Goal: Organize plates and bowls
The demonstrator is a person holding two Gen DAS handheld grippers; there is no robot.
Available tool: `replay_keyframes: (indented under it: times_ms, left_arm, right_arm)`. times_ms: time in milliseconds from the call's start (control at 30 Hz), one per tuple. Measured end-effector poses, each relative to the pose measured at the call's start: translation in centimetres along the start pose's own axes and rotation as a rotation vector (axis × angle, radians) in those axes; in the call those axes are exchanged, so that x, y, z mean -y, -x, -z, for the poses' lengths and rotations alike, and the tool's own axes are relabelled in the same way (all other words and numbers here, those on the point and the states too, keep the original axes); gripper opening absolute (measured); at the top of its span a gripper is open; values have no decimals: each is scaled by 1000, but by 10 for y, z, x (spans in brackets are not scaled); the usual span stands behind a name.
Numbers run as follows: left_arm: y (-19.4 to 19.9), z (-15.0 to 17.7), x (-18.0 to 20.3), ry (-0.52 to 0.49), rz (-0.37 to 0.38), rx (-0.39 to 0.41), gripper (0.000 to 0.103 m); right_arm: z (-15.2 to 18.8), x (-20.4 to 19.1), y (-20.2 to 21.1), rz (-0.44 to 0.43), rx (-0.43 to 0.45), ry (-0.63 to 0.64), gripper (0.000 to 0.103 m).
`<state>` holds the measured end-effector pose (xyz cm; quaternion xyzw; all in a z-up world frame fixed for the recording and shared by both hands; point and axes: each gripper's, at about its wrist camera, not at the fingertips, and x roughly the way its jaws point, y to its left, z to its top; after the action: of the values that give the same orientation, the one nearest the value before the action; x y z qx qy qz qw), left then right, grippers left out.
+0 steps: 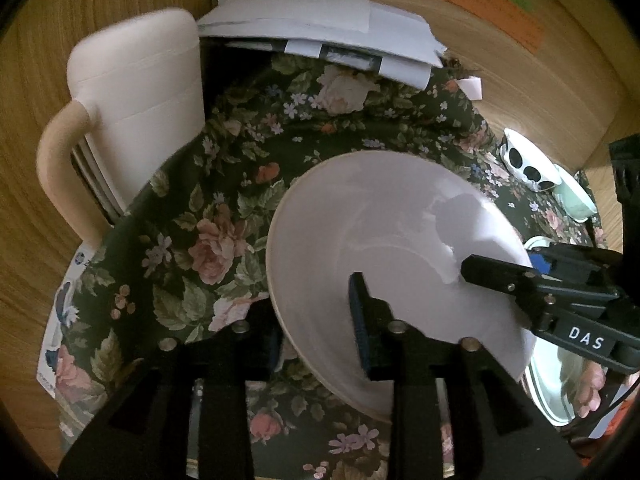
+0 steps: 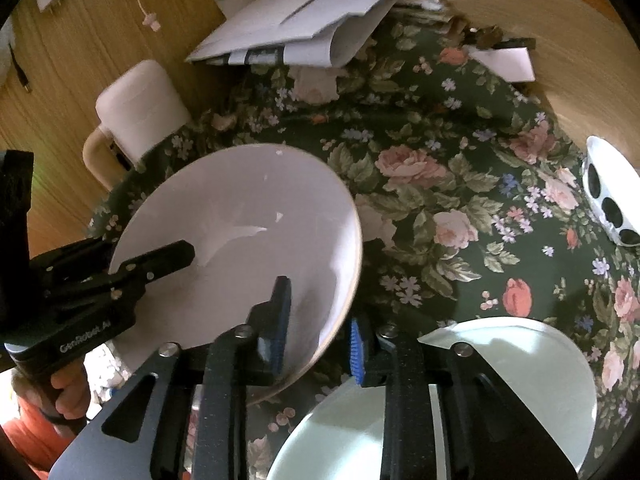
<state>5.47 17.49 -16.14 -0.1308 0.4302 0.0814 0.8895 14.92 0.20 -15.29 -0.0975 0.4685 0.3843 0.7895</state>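
Note:
A large pale pink bowl (image 1: 396, 248) is held tilted above the floral tablecloth (image 1: 200, 208). My left gripper (image 1: 316, 324) straddles its near rim, one finger inside and one outside, shut on it. My right gripper (image 2: 316, 340) grips the opposite rim of the same bowl (image 2: 248, 220) and shows in the left wrist view (image 1: 520, 280). A pale green plate (image 2: 500, 364) lies under the right gripper. A white bowl with black dots (image 2: 608, 196) sits at the far right edge.
A cream chair back (image 1: 136, 92) stands at the table's left. A pile of white papers (image 1: 320, 28) lies at the far side. A small mint bowl (image 1: 576, 200) sits beside the dotted bowl (image 1: 524, 160). Wooden wall surrounds.

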Motion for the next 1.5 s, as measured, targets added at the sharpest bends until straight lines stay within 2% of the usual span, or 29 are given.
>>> replay_keyframes:
  times_ms: [100,167,300,467,733,800,867,1067,1367,1500]
  left_arm:
    - [11,-1,5,-20,-22,37,50]
    - [18,-3,9,-29,-32,57,54]
    - [29,-8,17,-39,-39,83,62]
    - [39,-19,34,-62,-31,118,66]
    - [48,-37,73,-116,7,165,71]
    - [49,-42,85,-127,20,172,75]
    - [49,-47,96,-138,33,180,80]
    - [47,-60,136,-206,53,219,88]
    - [27,-83,187,-272,86,210,89]
    - [11,-93,206,-296,86,195,89]
  right_arm:
    - [-1,2,15,1,50,-4,37]
    - [-2,3,27,7,90,-2,46]
    - [-3,6,50,22,149,0,50]
    - [-1,19,74,60,219,-16,57]
    - [9,51,108,134,288,-52,58]
    - [12,61,116,158,304,-67,58]
    - [15,70,122,173,316,-84,61]
    - [28,106,142,243,353,-147,69]
    - [36,162,153,331,354,-230,69]
    - [35,189,148,339,337,-275,69]
